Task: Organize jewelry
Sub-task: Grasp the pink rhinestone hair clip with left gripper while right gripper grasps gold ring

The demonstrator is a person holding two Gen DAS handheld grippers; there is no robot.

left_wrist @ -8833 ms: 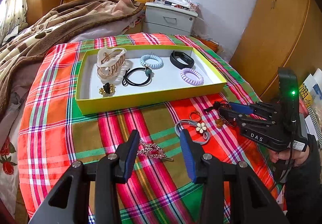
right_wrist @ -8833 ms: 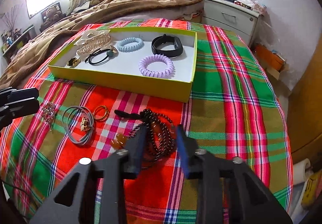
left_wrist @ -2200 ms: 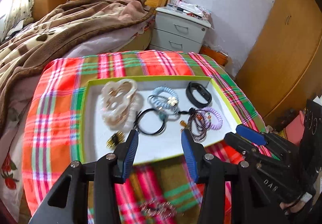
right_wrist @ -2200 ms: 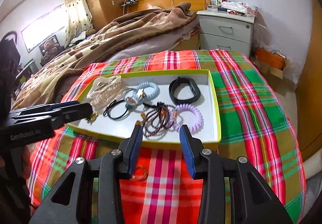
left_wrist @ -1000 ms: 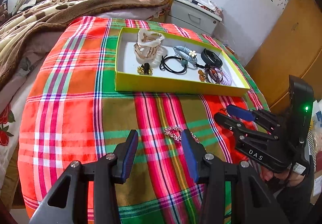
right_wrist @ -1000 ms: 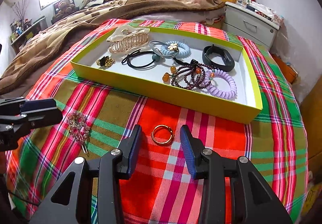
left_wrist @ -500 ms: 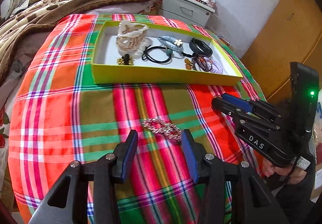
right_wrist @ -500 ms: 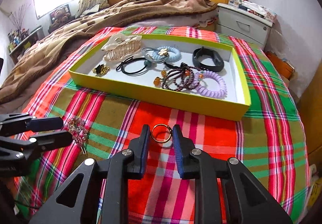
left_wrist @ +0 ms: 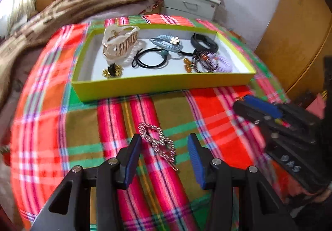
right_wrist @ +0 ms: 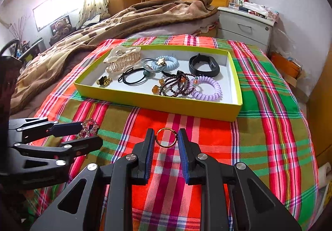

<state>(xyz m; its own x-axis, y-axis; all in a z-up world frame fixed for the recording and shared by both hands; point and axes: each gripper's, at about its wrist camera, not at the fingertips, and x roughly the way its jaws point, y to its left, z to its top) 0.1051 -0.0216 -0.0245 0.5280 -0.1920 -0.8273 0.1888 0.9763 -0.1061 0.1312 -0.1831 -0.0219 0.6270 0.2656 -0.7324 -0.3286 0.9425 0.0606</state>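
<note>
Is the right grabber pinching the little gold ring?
Touching. In the right wrist view, the right gripper has both blue pads against the gold ring, one on each side.

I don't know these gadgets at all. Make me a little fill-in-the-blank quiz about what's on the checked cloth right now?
1. The right gripper pinches a small ____ ring.
2. The sparkly brooch lies between the left gripper's ____ jaws.
3. The purple coil tie lies inside the ____ tray.

Missing words: gold; open; yellow
</note>
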